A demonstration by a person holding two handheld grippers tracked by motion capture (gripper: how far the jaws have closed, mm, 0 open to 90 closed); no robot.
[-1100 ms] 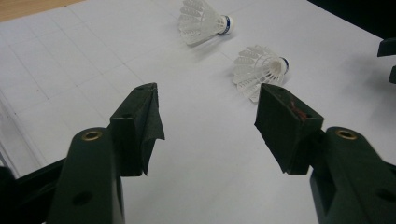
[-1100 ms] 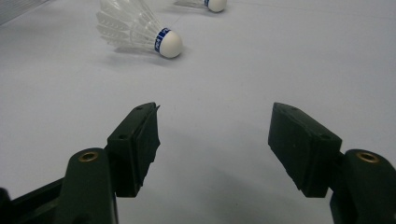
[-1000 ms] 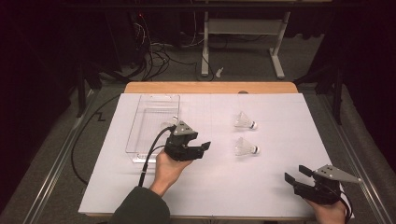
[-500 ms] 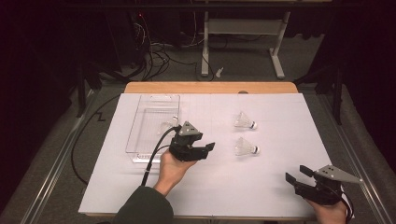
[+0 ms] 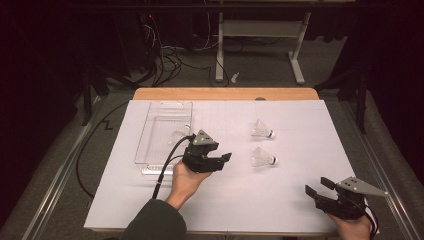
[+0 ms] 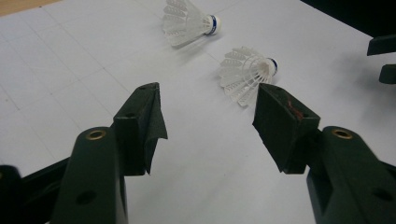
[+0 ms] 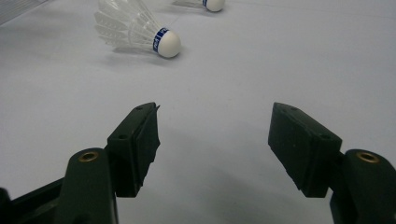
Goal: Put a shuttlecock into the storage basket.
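Beside the tray (image 5: 150,131), left claw (image 5: 221,161) has neared the shuttlecock (image 5: 262,157).

A wooden table (image 5: 225,93) carries a white gridded sheet (image 5: 300,200) that covers nearly all of its top, leaving a bare wood strip along the 12 o'clock edge. On the sheet, toward 10 o'clock, lies a clear plastic tray (image 5: 150,131), its long side running from 12 to 6. Toward 2 o'clock of the sheet's middle lie two white shuttlecocks on their sides, the far shuttlecock (image 5: 262,130) and, just at its 6 o'clock, the near shuttlecock (image 5: 263,158), both corks pointing to 3 o'clock.
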